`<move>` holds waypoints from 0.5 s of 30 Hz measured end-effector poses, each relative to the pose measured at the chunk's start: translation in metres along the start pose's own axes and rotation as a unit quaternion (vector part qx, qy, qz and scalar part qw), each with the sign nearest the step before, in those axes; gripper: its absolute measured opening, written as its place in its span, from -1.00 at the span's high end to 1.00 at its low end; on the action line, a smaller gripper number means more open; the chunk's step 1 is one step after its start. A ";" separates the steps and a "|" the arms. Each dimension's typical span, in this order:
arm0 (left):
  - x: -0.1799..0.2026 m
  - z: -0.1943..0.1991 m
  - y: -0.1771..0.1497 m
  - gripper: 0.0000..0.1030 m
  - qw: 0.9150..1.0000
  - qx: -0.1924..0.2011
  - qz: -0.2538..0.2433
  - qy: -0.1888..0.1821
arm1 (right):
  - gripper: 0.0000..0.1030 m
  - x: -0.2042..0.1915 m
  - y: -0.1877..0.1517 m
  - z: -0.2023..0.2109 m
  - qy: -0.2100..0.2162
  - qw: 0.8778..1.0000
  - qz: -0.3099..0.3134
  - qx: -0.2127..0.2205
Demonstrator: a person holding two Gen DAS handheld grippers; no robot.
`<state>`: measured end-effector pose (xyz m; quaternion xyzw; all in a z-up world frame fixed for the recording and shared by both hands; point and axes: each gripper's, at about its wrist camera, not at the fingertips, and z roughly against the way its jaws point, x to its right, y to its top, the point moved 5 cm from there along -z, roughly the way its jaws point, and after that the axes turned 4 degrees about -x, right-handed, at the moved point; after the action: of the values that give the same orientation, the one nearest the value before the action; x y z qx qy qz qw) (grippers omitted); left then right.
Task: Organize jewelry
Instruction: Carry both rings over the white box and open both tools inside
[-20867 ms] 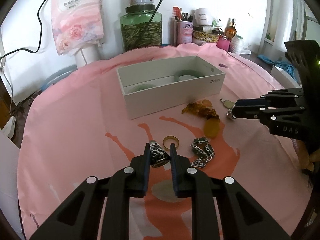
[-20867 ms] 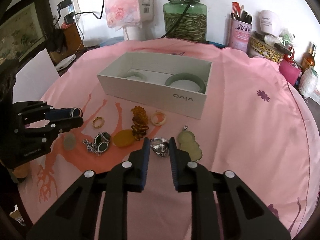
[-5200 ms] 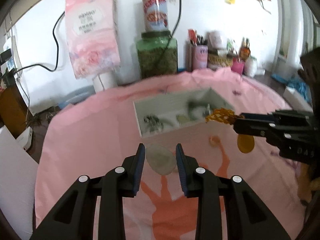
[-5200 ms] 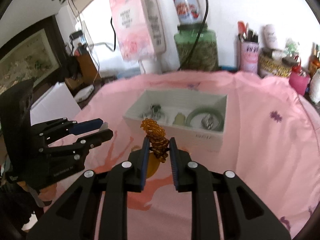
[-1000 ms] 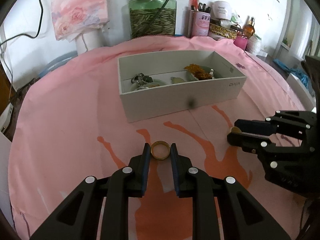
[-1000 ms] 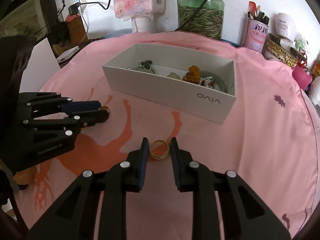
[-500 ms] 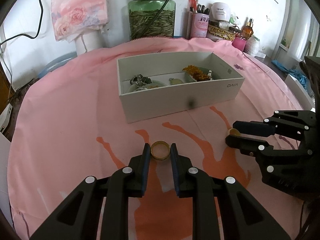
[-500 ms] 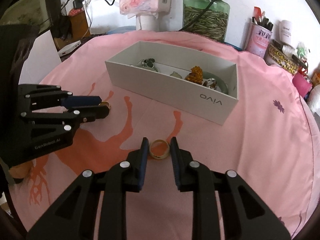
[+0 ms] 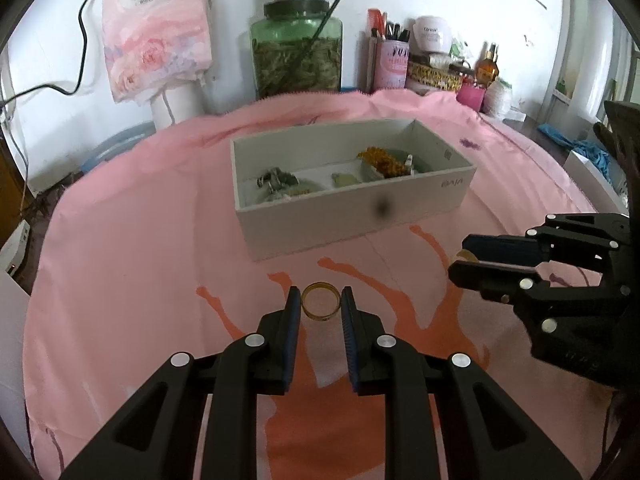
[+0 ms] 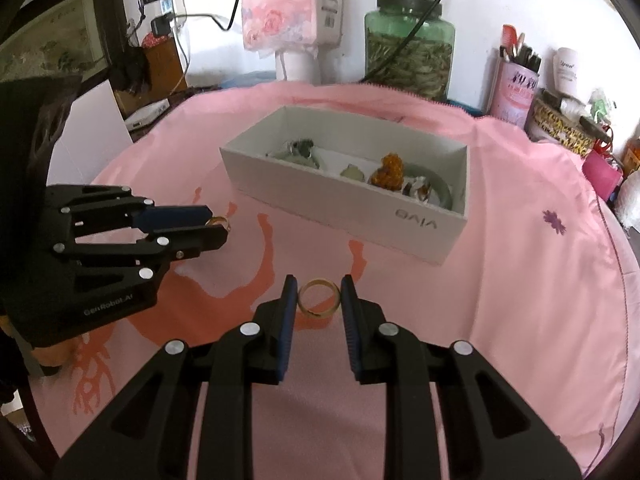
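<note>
Left gripper, lower centre of the left wrist view, has its two pads closed in on a gold ring, one pad touching each side, ring held flat-ish above the pink cloth. Right gripper, lower centre of the right wrist view, does the same w/ a second ring, paler gold/cream, pinched between both pads. In each view the other gripper shows at the frame edge: the right one at mid right in the left view, the left one at mid left in the right view, each w/ a bit of gold ring peeking between the tips. White box sits in the centre of both views, beyond the grippers, open top, "vivo" on the near wall. Inside it, left to right in the right view: dark silver bracelet, pale green pendant, amber bead string, silver ring, green bangle. Upper centre: green glass jar by the wall; pink tissue pack to its left; pink pen cup at upper right.
</note>
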<state>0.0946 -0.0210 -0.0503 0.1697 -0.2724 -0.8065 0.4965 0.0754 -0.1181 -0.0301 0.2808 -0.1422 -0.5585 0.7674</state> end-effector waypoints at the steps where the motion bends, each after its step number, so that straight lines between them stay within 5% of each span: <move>1: -0.001 0.004 0.003 0.60 1.000 0.008 0.002 0.005 | 0.58 0.002 0.005 0.008 0.001 1.000 -0.007 0.013; 10: -0.025 0.066 0.079 0.60 0.994 0.096 0.051 0.028 | 0.58 0.025 0.071 0.073 -0.017 0.993 -0.040 0.108; 15: -0.027 0.062 0.103 0.60 0.991 0.108 0.073 0.027 | 0.58 0.038 0.094 0.065 -0.005 0.991 -0.062 0.120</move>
<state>0.1459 -0.0175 0.0621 0.2234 -0.3562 -0.7295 0.5395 0.1261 -0.1509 0.0737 0.3759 -0.1944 -0.5855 0.6914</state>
